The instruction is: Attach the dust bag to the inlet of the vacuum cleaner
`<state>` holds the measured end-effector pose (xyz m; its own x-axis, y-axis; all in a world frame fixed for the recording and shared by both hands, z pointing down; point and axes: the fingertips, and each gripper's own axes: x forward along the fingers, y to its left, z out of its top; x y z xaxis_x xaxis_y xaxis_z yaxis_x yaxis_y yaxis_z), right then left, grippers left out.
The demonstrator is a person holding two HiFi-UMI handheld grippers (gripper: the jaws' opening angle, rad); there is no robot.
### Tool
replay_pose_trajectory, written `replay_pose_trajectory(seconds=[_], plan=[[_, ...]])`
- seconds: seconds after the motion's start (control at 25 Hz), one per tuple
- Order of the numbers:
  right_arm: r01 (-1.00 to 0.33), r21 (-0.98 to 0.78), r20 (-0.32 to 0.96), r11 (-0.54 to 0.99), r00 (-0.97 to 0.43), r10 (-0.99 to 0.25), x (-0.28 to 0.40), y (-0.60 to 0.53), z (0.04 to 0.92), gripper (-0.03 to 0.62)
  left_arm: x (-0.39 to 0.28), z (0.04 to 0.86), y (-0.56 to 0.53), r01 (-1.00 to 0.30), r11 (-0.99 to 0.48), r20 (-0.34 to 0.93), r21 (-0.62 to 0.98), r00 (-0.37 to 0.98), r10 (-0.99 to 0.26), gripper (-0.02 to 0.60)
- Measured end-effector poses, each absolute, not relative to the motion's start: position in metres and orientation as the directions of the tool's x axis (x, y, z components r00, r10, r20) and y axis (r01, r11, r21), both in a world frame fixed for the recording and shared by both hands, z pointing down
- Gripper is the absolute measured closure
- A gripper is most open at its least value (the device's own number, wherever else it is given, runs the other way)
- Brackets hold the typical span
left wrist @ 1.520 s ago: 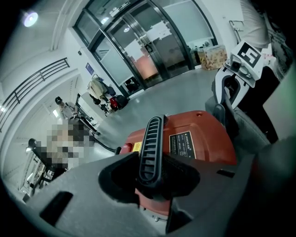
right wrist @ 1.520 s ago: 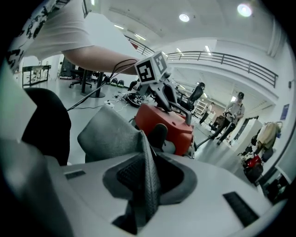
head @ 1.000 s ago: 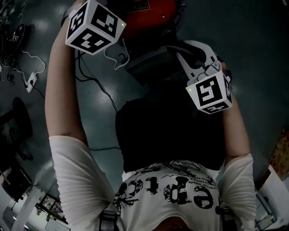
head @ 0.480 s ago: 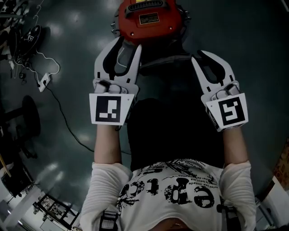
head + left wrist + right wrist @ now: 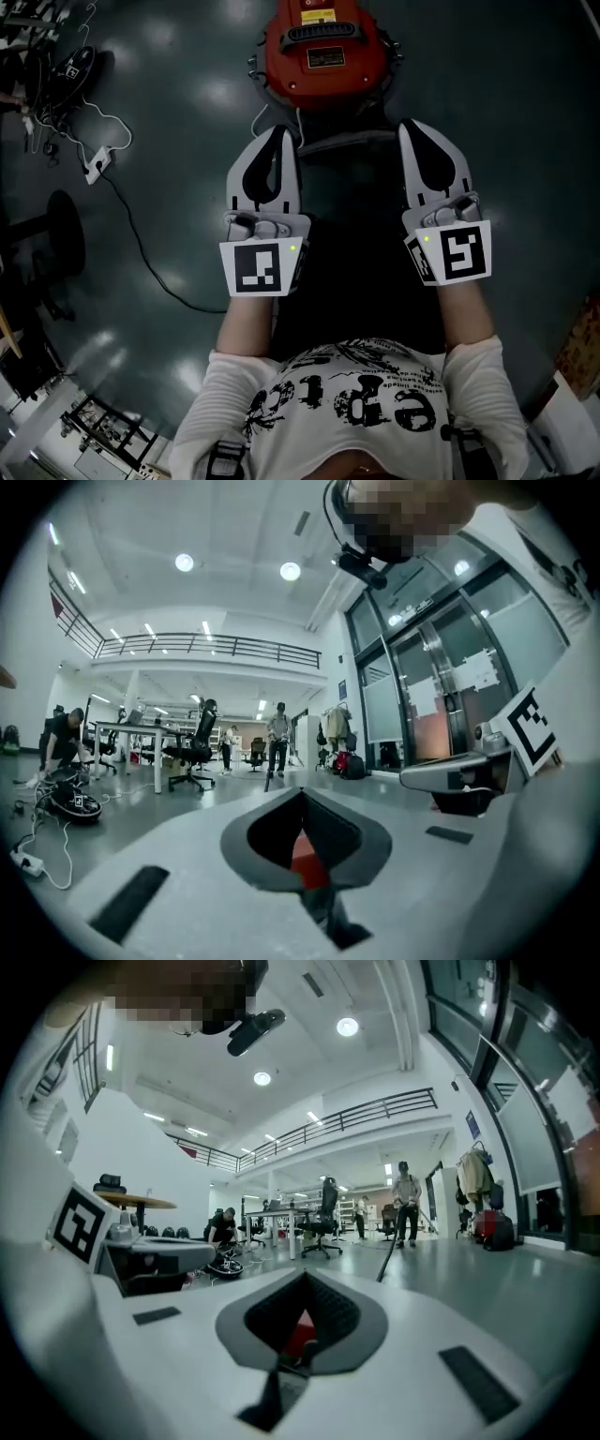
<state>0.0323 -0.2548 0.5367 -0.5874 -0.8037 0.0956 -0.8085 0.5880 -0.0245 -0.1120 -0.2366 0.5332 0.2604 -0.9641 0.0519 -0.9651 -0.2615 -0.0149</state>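
The red vacuum cleaner stands on the dark floor ahead of me, and no dust bag can be made out. My left gripper and right gripper are held side by side, level, short of the vacuum and apart from it. The left jaws have just been closing and now meet with nothing between them. The right jaws also meet, empty. In the left gripper view the closed left gripper fills the lower frame, with red vacuum showing through its window. The right gripper view shows the right gripper the same way.
A power strip with tangled white and black cables lies on the floor at the left, near a chair base. Desks, office chairs and several people stand far off in the hall. Glass doors are on one side.
Both grippers have drawn back from the vacuum and rolled to lie flat and level. Their jaws, spread wide half a second ago, have closed empty.
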Motion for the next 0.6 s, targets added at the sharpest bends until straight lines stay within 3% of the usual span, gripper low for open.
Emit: replay_pose_trajectory(seconds=[0.28,0.6], plan=[[-0.822,0.081,0.050,0.564,-0.562,-0.826,0.052,-0.253,0.357,0.592,-0.110,0.376,-0.225,-0.972,-0.223,0.170,0.079,0.233,-0.957,0.578],[-0.836,0.092,0.104,0.541,-0.532,-0.840,0.071,-0.205,0.143,0.592,-0.110,0.154,-0.157,-0.975,-0.209,0.165,0.076,0.219,-0.962,0.577]])
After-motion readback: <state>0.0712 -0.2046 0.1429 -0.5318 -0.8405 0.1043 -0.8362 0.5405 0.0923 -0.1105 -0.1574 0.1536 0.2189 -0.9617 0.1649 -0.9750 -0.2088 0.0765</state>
